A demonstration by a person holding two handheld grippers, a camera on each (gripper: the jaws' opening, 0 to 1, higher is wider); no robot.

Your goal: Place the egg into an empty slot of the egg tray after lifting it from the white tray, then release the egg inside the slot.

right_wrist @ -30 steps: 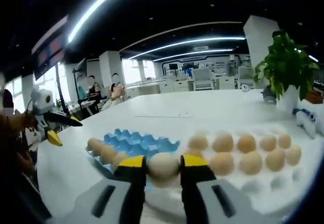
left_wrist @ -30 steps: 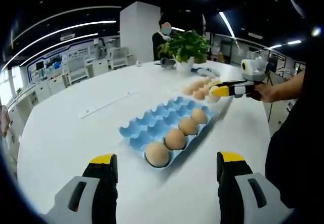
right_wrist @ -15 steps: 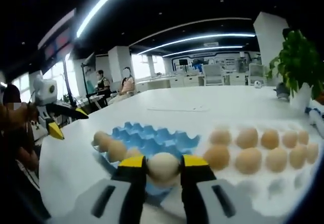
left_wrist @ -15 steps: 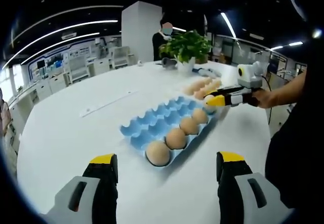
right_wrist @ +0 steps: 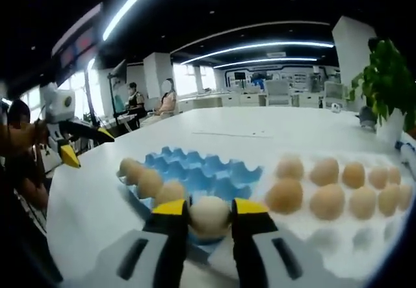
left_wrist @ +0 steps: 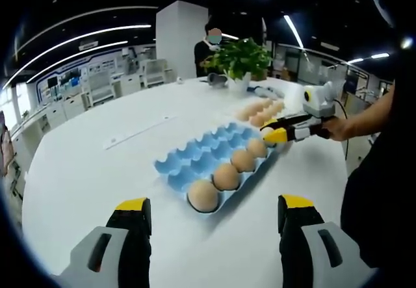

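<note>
Now the right tongs (right_wrist: 209, 218) pinch the egg (right_wrist: 209, 215), lifted, at lower centre over the blue egg tray (right_wrist: 208, 174). Lowering into a free slot and release remain; left tongs (left_wrist: 214, 218) are spread, idle.

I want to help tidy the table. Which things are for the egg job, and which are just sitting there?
For the job:
right claw
held egg
blue egg tray
white tray

Just sitting there:
potted plant
left claw, open and holding nothing
</note>
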